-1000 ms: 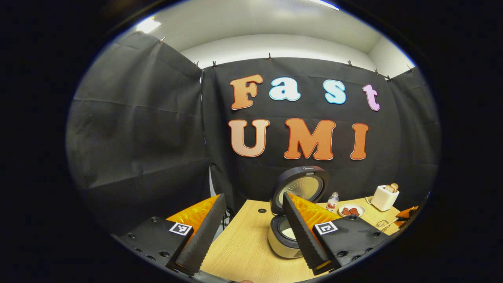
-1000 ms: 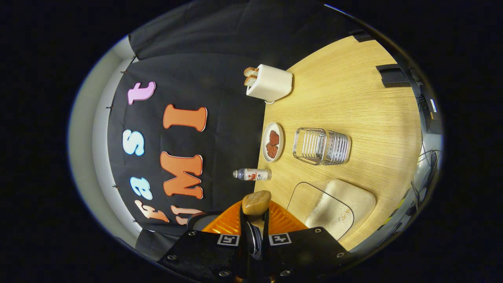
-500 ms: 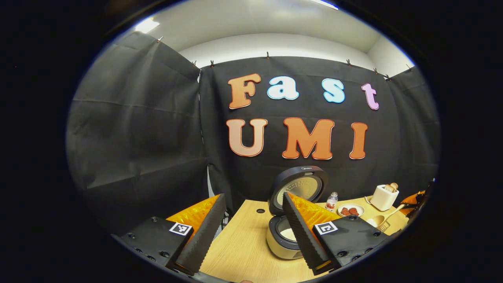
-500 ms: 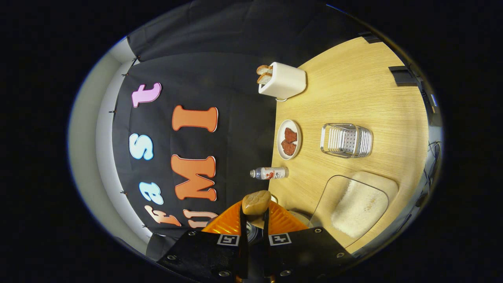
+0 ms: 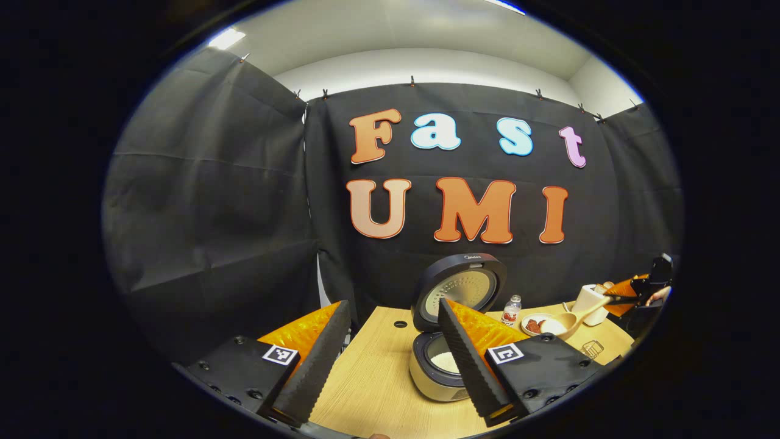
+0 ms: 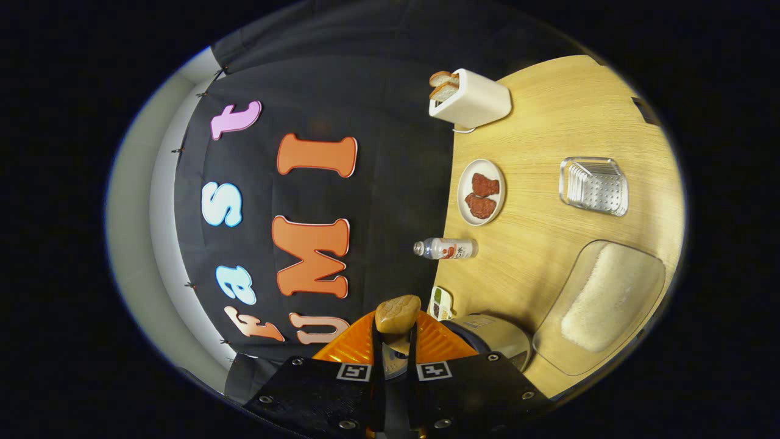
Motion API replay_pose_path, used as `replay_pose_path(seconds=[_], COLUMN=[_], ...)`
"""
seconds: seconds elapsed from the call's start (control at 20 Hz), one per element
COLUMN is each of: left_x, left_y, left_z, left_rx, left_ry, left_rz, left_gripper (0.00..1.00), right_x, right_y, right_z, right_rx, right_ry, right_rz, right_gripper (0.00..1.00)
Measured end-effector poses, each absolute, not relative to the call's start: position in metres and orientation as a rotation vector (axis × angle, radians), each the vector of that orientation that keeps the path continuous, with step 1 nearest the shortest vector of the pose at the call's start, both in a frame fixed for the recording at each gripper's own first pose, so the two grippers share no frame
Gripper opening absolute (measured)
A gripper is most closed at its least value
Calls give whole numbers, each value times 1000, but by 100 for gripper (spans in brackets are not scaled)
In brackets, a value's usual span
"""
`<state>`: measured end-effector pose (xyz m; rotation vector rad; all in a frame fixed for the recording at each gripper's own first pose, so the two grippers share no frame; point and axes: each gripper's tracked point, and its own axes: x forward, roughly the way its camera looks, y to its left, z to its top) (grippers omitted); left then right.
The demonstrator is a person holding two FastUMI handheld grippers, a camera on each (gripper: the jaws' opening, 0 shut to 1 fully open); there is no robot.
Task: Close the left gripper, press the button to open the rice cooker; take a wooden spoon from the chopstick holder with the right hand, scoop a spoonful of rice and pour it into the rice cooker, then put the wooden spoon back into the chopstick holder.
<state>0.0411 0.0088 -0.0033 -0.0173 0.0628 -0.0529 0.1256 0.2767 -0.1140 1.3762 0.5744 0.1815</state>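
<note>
The rice cooker [image 5: 440, 366] stands open with its lid [image 5: 461, 286] upright and white rice in the pot. My left gripper [image 5: 392, 306] is open in front of it, holding nothing. The wooden spoon [image 5: 570, 320] hangs in the air to the right of the cooker, above the plate, its handle held by my right gripper [image 5: 618, 294]. In the right gripper view, which is rolled sideways, my right gripper [image 6: 395, 341] is shut on the spoon [image 6: 397, 314], with the cooker [image 6: 490, 334] just below it. The metal chopstick holder [image 6: 594, 186] stands apart on the table.
A clear rice tray [image 6: 600, 305] lies near the table's front edge. A plate of red food [image 6: 481, 192], a small bottle [image 6: 445, 248] and a white toaster with bread [image 6: 472, 100] line the back of the wooden table [image 6: 548, 128].
My right gripper has lifted the spoon away from the rice tray and carried it towards the cooker. The left gripper has barely moved.
</note>
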Motion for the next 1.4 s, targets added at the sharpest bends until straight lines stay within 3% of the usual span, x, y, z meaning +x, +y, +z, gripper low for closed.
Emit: replay_pose_path(seconds=[0.1,0.15,0.2,0.6,1.4], left_x=[44,43,42,42,44], left_y=[12,14,16,49,54], left_z=[-5,-6,-8,-18,-17], left_rx=[-9,-8,-9,-11,-10], left_ry=[66,68,72,92,83], left_rz=[-51,-50,-49,1,3], left_gripper=[94,94,94,94,94], right_x=[136,141,143,149,152], right_y=[298,310,323,390,401], right_z=[-103,-99,-94,-76,-63], right_rx=[1347,1330,1317,1155,920], right_ry=[567,569,572,555,478], right_rz=[213,229,247,363,410], right_gripper=[13,8,13,13,13])
